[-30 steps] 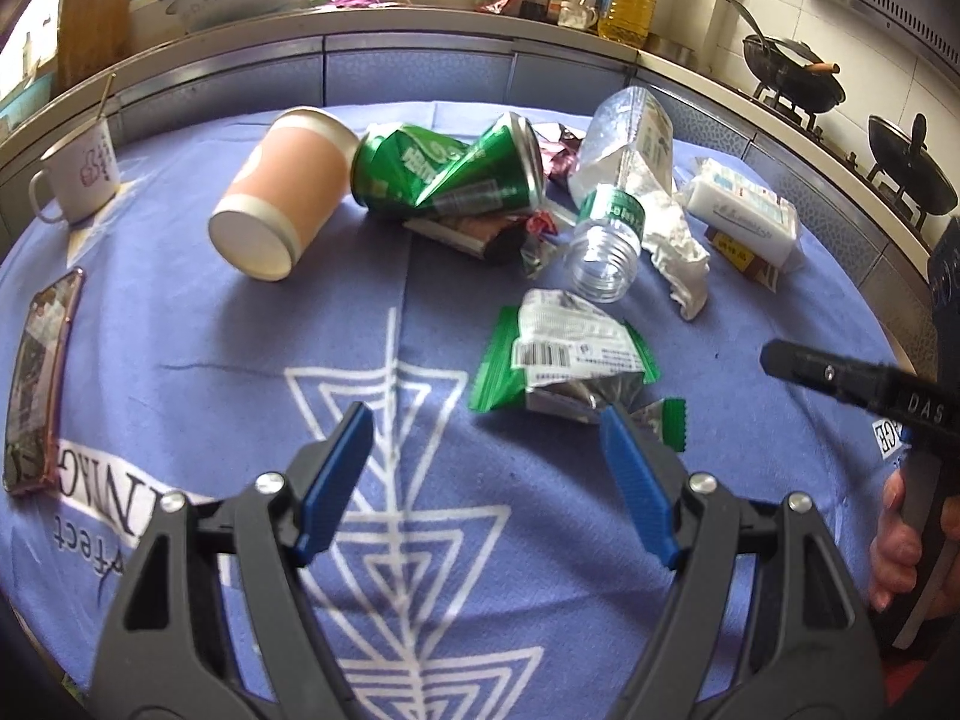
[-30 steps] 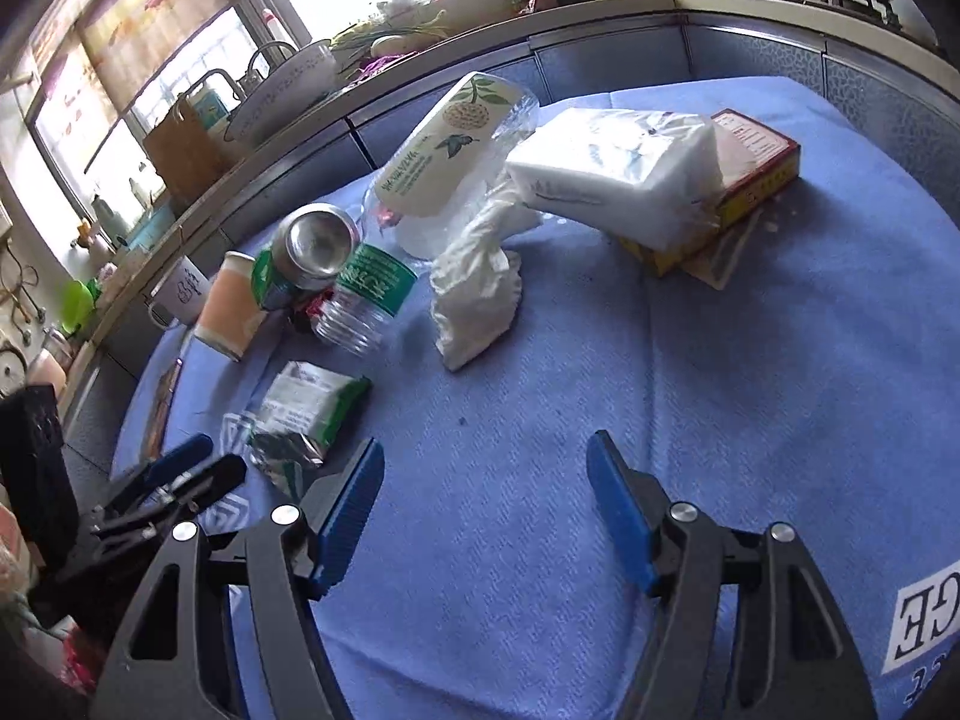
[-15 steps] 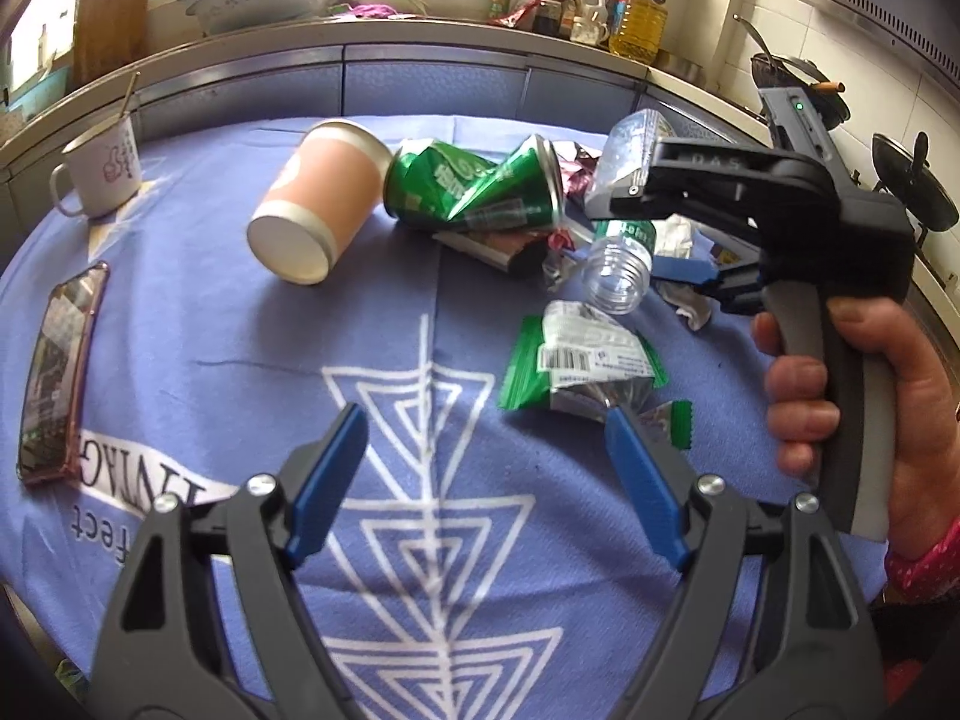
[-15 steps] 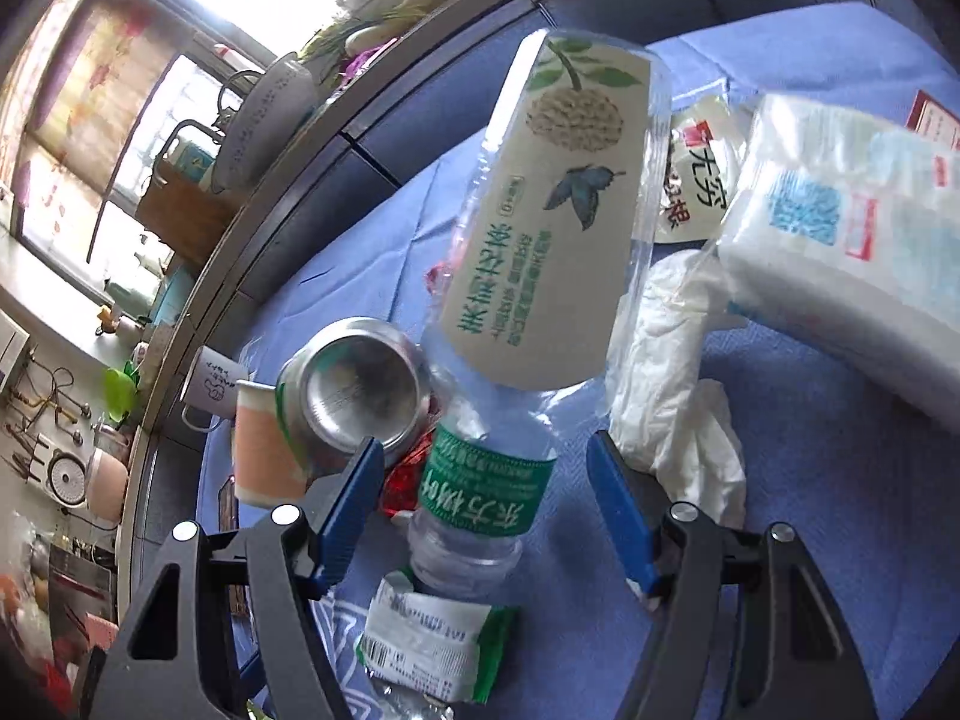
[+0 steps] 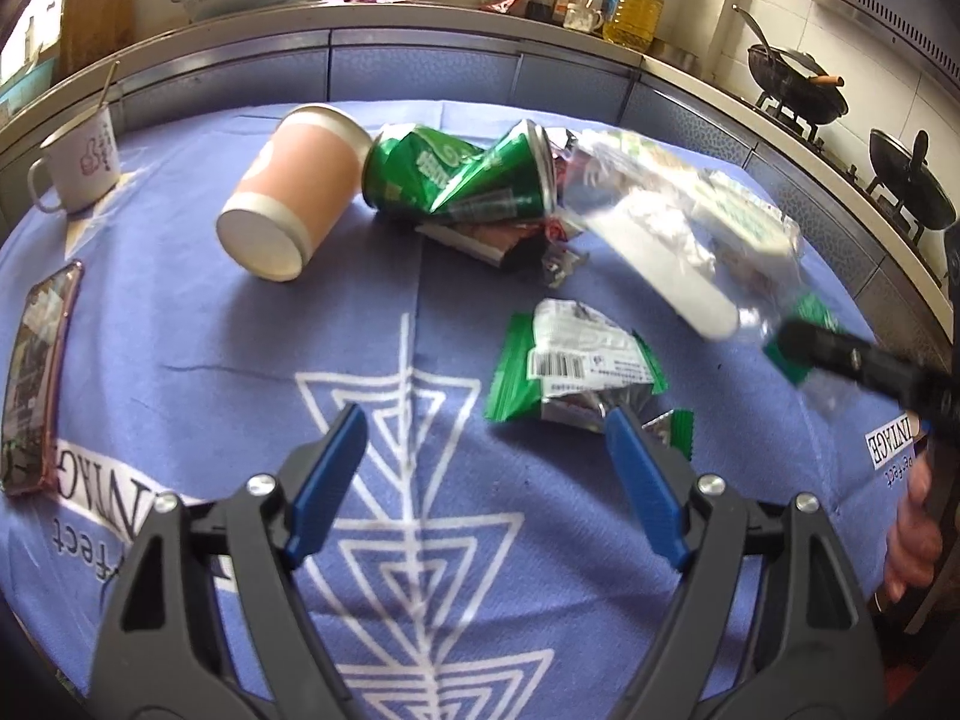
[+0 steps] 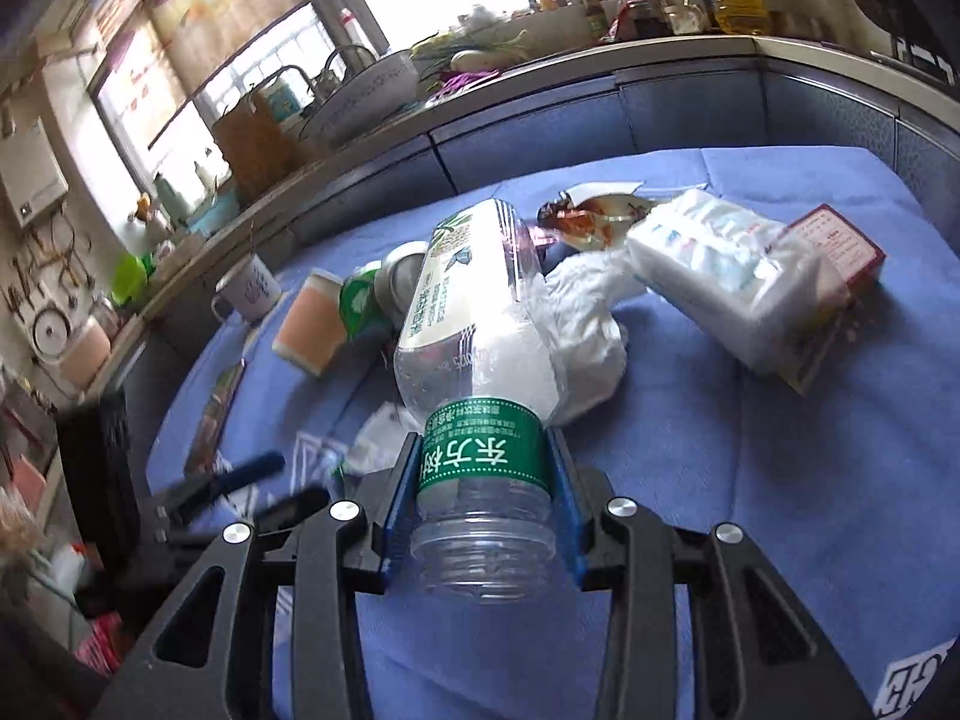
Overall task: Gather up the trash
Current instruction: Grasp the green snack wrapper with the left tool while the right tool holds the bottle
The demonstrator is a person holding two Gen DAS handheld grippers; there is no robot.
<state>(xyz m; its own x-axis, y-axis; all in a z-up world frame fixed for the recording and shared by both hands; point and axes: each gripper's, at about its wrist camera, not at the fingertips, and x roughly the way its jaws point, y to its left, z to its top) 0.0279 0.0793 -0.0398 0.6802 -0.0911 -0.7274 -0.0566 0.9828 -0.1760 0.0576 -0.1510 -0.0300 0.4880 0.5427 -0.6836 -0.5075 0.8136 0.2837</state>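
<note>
- My right gripper (image 6: 485, 495) has its blue pads clamped on the green neck band of the clear, crushed plastic water bottle (image 6: 474, 324), which is lifted off the blue patterned tablecloth (image 6: 780, 468); its open mouth faces my camera and its body tilts away.
- My left gripper (image 5: 483, 456) hangs with its jaws spread wide and nothing between them, just above the tablecloth.
- Just beyond the left gripper's right finger lies a green and silver snack wrapper (image 5: 570, 369) with a barcode.
- In the left view the bottle shows as a blur to the right of that wrapper.
- Beyond the wrapper lie two crushed green cans (image 5: 462, 177), and beside them a pink paper cup (image 5: 294, 195) on its side.
- Behind the bottle sit crumpled white tissue (image 6: 585, 324) and a white tissue pack (image 6: 732, 282).
</note>
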